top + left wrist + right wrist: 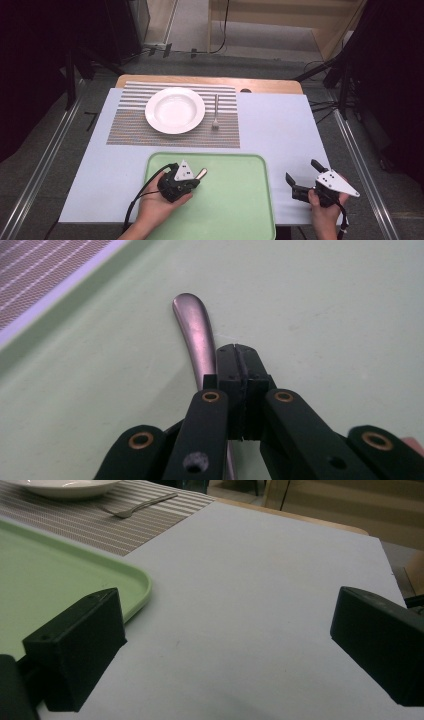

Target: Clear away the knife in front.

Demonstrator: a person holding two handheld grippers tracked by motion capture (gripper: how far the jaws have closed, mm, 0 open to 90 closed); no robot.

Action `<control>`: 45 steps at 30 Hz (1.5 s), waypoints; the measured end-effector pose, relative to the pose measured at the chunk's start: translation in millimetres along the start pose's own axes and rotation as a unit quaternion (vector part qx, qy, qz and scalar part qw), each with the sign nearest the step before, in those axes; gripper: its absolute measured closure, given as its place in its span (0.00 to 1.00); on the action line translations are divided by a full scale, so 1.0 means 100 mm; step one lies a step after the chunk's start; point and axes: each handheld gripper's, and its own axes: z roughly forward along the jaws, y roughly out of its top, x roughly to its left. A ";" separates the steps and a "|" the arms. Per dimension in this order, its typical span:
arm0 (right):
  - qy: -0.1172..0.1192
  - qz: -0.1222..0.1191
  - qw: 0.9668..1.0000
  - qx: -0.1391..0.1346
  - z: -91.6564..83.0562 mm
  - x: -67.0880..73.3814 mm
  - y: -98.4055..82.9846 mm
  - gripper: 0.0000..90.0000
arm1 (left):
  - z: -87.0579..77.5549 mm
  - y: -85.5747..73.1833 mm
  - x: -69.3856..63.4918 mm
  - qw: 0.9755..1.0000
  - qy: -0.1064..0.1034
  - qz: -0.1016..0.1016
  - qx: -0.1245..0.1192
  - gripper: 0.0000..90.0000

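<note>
- Your right gripper (pixel 300 180) hovers over bare pale tabletop (pixel 280 125) just off the green tray's (pixel 235 200) rounded right rim, jaws wide apart, open room ahead.
- Your left gripper (pixel 192 175) sits over the tray's near-left part, jaws clamped together on a smooth, curved metal utensil handle (pixel 195 332).
- Beyond the tray, a glossy white plate (pixel 175 110) and a fork (pixel 216 112) rest on the striped woven placemat (pixel 130 130).

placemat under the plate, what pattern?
Fine horizontal stripes, grey-brown and white, on the placemat; clearest in the high view.
</note>
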 end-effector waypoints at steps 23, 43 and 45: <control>-0.006 -0.008 1.000 0.003 0.01 0.00 0.00 0.00 | -0.32 -0.34 0.48 0.996 0.033 -0.079 -0.023 1.00; -0.016 -0.003 1.000 0.007 0.01 0.00 0.00 0.00 | -0.22 -0.31 0.49 0.997 0.046 -0.057 -0.009 1.00; -0.017 -0.004 1.000 0.007 0.01 0.01 0.00 0.00 | -0.25 -0.34 0.52 0.997 0.045 -0.061 -0.011 1.00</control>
